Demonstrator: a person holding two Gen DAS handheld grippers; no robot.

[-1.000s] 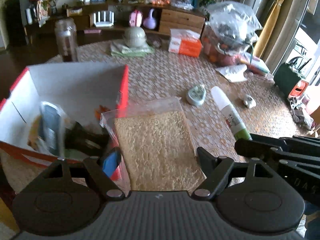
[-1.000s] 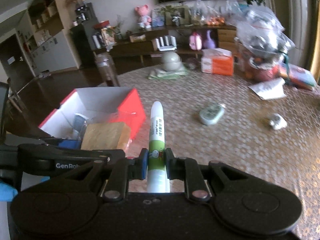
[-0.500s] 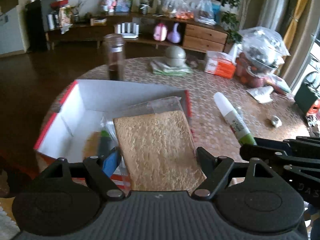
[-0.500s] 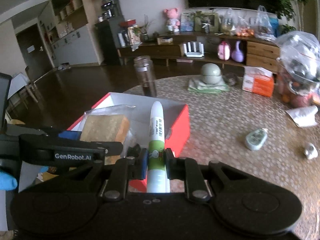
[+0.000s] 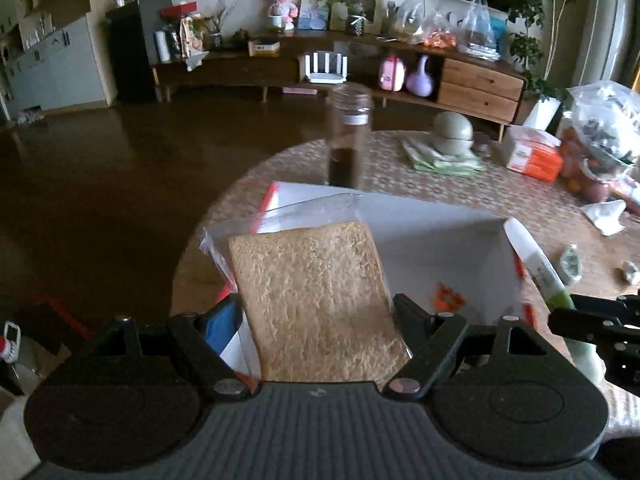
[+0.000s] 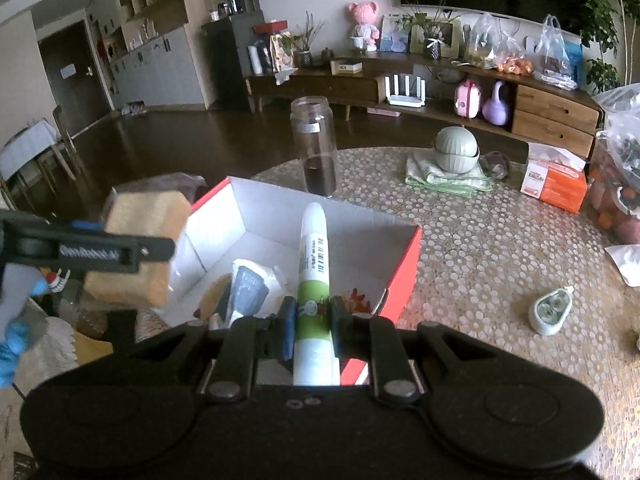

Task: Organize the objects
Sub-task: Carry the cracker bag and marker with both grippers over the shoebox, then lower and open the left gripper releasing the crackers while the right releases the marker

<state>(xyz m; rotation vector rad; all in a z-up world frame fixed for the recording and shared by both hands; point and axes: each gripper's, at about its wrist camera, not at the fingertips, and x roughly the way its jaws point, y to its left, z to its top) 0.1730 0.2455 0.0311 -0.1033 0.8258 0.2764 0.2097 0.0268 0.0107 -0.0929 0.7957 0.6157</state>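
You've got two grippers, one red box [image 6: 400,276]. Left gripper [image 5: 316,312] grasps one bagged bread slice [image 5: 316,296] at the box's 9 o'clock edge; right gripper [image 6: 310,316] is clenched on one glue stick [image 6: 313,276] over the box. One jar [image 6: 314,144] stands at 12 o'clock, behind the box. Both loads were short of the box a second ago.

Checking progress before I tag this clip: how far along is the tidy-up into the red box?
Done: a few items already lie in the red box, including a white pouch.
In hand: the left gripper is shut on bagged bread, the right gripper on a green and white tube, both over the box, not yet released.
Left: a small pale green gadget on the table.
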